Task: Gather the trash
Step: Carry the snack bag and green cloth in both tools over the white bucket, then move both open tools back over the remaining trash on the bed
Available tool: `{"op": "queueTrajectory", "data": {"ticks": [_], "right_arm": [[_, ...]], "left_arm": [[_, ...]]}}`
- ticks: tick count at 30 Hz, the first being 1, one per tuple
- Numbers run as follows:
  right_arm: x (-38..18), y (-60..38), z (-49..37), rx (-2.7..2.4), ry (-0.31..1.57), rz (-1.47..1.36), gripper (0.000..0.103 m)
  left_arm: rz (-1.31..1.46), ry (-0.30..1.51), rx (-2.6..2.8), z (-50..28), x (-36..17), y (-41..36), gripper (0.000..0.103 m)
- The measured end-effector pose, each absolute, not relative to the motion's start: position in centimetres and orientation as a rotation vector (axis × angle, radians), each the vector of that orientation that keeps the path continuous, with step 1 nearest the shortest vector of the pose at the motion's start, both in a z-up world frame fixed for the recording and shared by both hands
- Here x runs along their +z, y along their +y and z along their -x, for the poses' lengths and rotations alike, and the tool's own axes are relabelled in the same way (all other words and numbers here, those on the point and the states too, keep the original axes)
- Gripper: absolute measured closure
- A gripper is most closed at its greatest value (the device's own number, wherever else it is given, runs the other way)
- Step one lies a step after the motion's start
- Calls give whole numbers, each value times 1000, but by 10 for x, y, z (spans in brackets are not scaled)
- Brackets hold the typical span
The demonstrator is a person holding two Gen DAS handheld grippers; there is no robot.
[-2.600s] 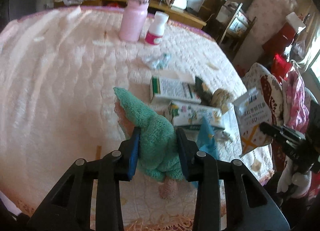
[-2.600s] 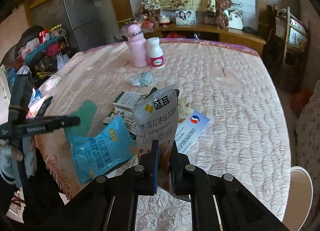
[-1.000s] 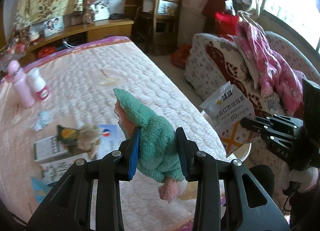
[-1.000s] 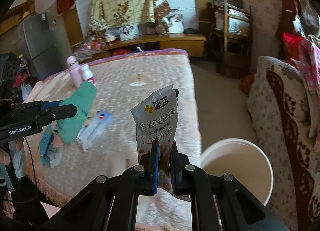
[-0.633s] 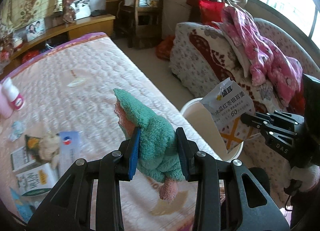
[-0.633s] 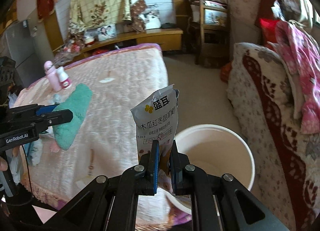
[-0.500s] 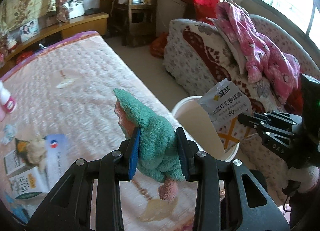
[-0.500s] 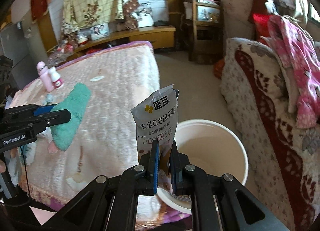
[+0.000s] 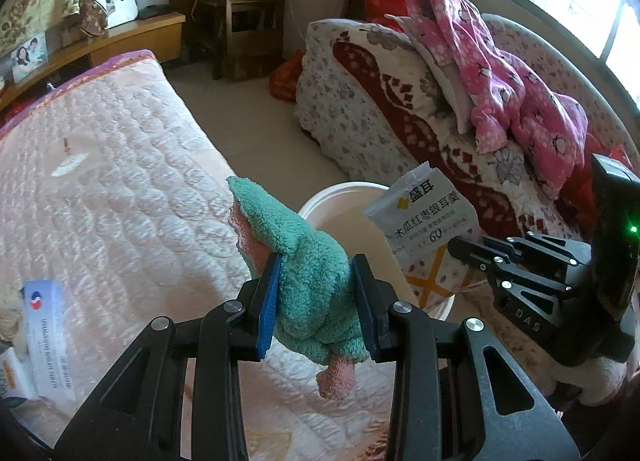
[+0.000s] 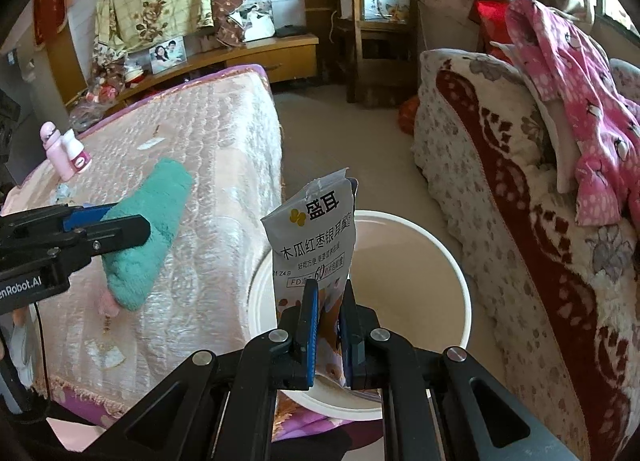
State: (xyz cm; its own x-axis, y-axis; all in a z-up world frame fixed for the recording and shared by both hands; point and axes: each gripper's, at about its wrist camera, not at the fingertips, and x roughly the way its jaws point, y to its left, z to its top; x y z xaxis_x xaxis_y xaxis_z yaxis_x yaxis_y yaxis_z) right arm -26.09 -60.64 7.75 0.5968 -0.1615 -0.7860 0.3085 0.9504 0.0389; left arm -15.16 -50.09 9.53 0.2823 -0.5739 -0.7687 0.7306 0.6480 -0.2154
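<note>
My right gripper is shut on a white snack pouch with Chinese print and holds it upright over the near rim of a white bucket on the floor. The pouch and the bucket also show in the left wrist view, with the right gripper at the right. My left gripper is shut on a green fluffy cloth with a pink underside, held above the table edge beside the bucket. In the right wrist view the cloth shows at the left.
The table has a pink quilted cover, with a blue-and-white box at its left edge. A pink bottle and a white bottle stand far back. A patterned sofa with pink clothes is at the right; a wooden chair stands behind.
Both grippers have swung right, away from the table's litter toward the bucket. The pouch now hangs over the bucket's rim. Both grips are unchanged.
</note>
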Motion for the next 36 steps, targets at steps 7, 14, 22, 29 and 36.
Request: {"op": "queueTrajectory", "data": {"ticks": [7,14,22,29,36], "right_arm": [[68,-613,260,-288,901,-189,94],[60,-621,259,-306,898,-226,94],[56,-628,257,-351,872,-276,94],[58,-627,258,-354,871,-275,76],[67,-617,260,-341,857,-261,75]], "left_arm": [[-186,949,-890,150,87,-513,71],[-173,952,-892,149,81,-520,70],[-126,954,-913,146,81,-520,63],[-113,937,-942,150,92,-515,54],[-122,919,-928,154,98,-503,52]]}}
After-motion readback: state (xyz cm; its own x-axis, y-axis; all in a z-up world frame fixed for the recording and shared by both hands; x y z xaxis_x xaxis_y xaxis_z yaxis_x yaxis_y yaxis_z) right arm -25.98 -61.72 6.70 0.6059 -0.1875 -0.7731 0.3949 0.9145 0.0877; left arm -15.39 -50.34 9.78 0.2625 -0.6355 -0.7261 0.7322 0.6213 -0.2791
